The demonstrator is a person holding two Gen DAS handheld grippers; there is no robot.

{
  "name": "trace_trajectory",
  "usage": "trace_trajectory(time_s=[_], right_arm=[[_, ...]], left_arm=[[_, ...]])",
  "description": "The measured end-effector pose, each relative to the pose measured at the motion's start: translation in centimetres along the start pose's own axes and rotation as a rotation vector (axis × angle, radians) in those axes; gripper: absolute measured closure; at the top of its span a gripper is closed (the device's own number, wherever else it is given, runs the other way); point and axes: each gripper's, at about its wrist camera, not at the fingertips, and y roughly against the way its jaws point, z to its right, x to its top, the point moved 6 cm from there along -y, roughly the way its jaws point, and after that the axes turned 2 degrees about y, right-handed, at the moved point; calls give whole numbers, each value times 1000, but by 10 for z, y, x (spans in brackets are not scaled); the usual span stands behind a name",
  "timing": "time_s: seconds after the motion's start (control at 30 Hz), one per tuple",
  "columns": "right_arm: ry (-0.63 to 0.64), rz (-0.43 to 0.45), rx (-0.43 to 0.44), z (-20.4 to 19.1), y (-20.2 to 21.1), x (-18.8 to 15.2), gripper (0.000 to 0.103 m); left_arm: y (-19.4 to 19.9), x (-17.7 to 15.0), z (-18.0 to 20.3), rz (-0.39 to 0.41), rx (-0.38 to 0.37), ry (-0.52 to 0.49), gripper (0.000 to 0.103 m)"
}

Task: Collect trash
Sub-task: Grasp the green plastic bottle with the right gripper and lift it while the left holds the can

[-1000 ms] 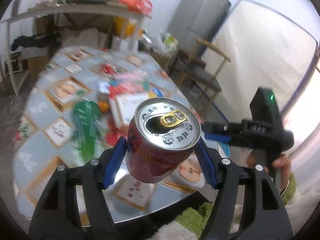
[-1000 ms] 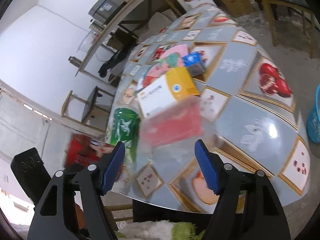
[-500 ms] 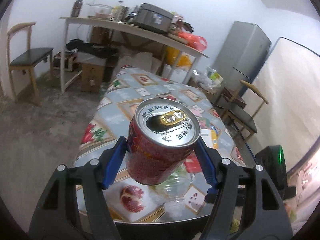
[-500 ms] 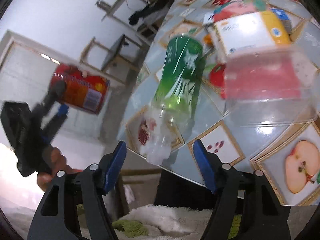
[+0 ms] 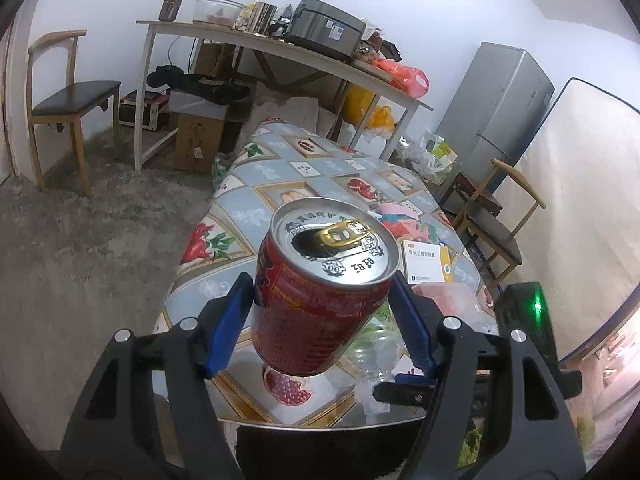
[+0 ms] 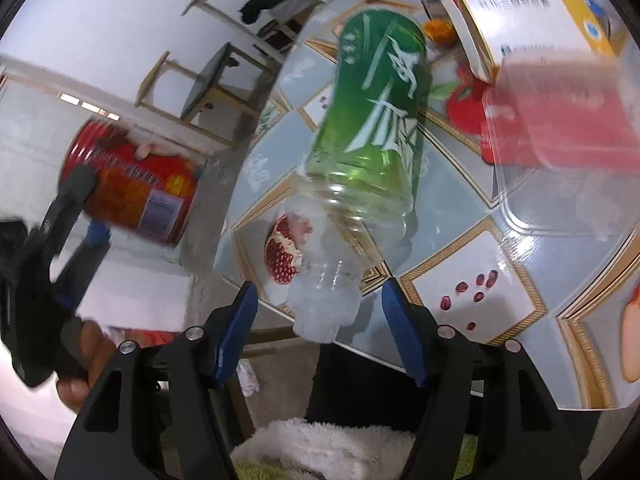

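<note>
Left gripper (image 5: 322, 304) clamped on a red can (image 5: 320, 292), blue pads pressed to both sides of its body, opened top tilted toward the camera. Held in the air off the near left corner of the table (image 5: 256, 208); seen from the right wrist view, the same can (image 6: 132, 196) hangs clear of the table's left edge, over bare floor. Plenty of room there: grey floor (image 5: 80, 248) open on the left of the table, a wooden chair (image 5: 68, 100) well apart against the far wall.

Right gripper (image 6: 318, 328) with jaws apart and closing, poised at the table's near edge. Between the pads, not yet pressed: the clear, crumpled neck end of a green-labelled plastic bottle (image 6: 368, 140), lying on its side on the table, neck jutting just past the near edge toward the gripper, body slanting away across the tabletop. Gaps visible on both sides of the neck.

Right of the bottle on the table, a clear plastic tray (image 6: 560, 152) with red inside, blurred, near the bottle but not clearly touching. Beyond the tray, a white and yellow box (image 6: 528, 20). A small orange thing (image 6: 438, 30) just past the bottle's far end. Below the table's near edge, something white and fluffy (image 6: 320, 448).
</note>
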Motion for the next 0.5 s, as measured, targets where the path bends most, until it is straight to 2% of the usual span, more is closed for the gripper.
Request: trace_trajectory(time_s=[0.3, 0.5], right_arm=[[-164, -35, 53, 12, -23, 11, 53], [-251, -54, 121, 25, -34, 10, 59]], left_arm=[[0, -5, -7, -6, 1, 12, 38], [0, -6, -8, -9, 0, 12, 38]])
